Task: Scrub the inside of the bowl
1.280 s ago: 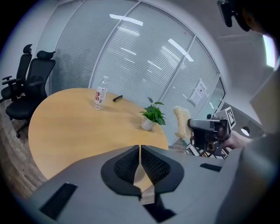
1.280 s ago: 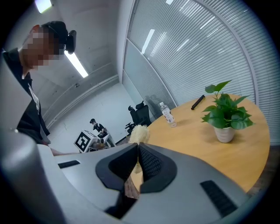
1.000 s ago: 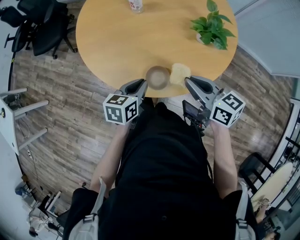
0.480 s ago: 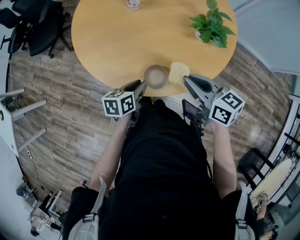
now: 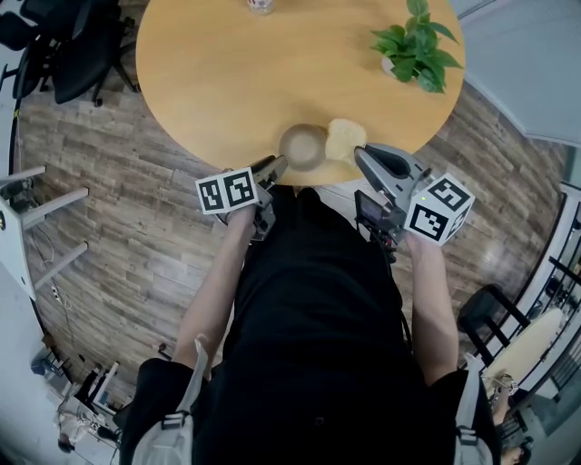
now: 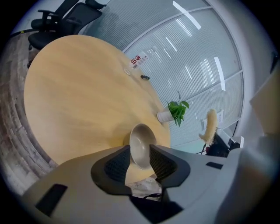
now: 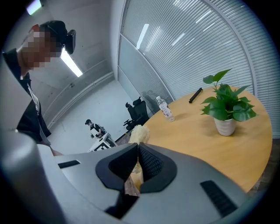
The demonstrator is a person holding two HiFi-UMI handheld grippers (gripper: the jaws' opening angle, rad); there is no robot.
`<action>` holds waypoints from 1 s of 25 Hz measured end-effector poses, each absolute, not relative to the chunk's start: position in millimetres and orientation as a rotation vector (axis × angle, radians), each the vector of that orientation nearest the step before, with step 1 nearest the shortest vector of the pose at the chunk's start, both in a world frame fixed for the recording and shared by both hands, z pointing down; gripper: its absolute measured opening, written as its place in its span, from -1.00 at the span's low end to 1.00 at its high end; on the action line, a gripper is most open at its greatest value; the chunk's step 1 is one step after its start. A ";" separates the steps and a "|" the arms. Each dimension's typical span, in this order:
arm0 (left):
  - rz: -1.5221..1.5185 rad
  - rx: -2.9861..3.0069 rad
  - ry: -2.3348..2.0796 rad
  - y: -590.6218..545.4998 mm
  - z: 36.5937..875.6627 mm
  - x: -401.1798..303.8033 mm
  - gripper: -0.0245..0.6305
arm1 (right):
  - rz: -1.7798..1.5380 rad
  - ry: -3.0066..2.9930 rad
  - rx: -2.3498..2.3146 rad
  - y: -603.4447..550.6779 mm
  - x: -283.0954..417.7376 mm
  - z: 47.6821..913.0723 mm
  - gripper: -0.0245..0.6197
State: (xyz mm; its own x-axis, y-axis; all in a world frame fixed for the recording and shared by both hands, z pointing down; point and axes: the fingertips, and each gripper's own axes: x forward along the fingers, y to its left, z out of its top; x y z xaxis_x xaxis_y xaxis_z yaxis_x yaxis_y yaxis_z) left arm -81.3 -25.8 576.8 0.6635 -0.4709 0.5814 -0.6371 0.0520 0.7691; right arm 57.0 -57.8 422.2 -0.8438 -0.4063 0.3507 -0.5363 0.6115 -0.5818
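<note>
Bowl at near edge of round table

Sits upright on the wood, just beside pale yellow sponge on its right. Shows in the gap between jaws of left gripper, spread wide, just been opening, pads not pressing on it. Sponge clamped between jaws of right gripper, held against the bowl's side. Farther back on the tabletop: potted plant and bottle.

I see the bowl on the table at its near edge, sponge just right of it; plant far right, bottle at the far edge.
</note>
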 end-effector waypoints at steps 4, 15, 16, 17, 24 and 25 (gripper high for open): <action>0.120 1.515 -0.928 -25.8 588.1 -80.3 -0.51 | 1.058 -2.649 0.757 -58.7 50.3 424.5 -0.85; 0.074 1.380 -0.919 -23.7 611.9 -78.5 -0.51 | 1.067 -2.633 0.753 -58.4 50.8 427.3 -0.85; 0.075 1.376 -0.920 -24.0 612.8 -78.0 -0.53 | 1.067 -2.632 0.753 -58.5 51.4 427.8 -0.85; 0.076 1.373 -0.921 -24.3 613.5 -77.4 -0.56 | 1.068 -2.631 0.753 -58.6 51.9 428.3 -0.85; 0.082 1.361 -0.914 -27.3 614.9 -75.1 -0.74 | 1.077 -2.629 0.761 -58.4 53.7 428.4 -0.85; 0.082 1.359 -0.913 -28.3 615.0 -74.4 -0.76 | 1.077 -2.630 0.763 -59.0 54.4 428.7 -0.85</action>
